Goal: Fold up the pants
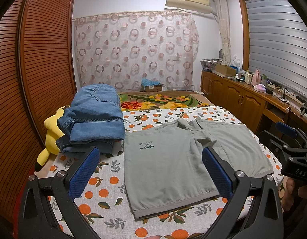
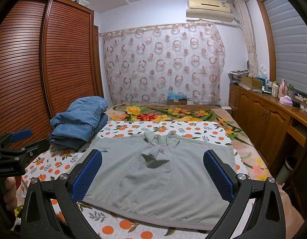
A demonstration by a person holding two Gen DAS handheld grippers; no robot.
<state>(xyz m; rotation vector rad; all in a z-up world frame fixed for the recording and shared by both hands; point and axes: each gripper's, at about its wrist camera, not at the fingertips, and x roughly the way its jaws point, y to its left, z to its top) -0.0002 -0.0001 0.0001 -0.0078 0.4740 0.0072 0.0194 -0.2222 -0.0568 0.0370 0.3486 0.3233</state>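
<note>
Grey-green shorts (image 1: 173,159) lie spread flat on the bed, waistband near me, legs pointing away; they also show in the right wrist view (image 2: 163,179). My left gripper (image 1: 151,171) is open and empty, hovering above the near left part of the shorts. My right gripper (image 2: 153,175) is open and empty, hovering above the shorts' waist area. The right gripper's body shows at the right edge of the left wrist view (image 1: 293,149); the left gripper's body shows at the left edge of the right wrist view (image 2: 14,149).
A stack of folded blue jeans (image 1: 93,119) sits at the far left of the bed beside a yellow plush toy (image 1: 51,137). An orange-print sheet (image 1: 105,189) covers the bed. A wooden wardrobe (image 1: 33,69) stands left, a cluttered wooden cabinet (image 1: 243,97) right.
</note>
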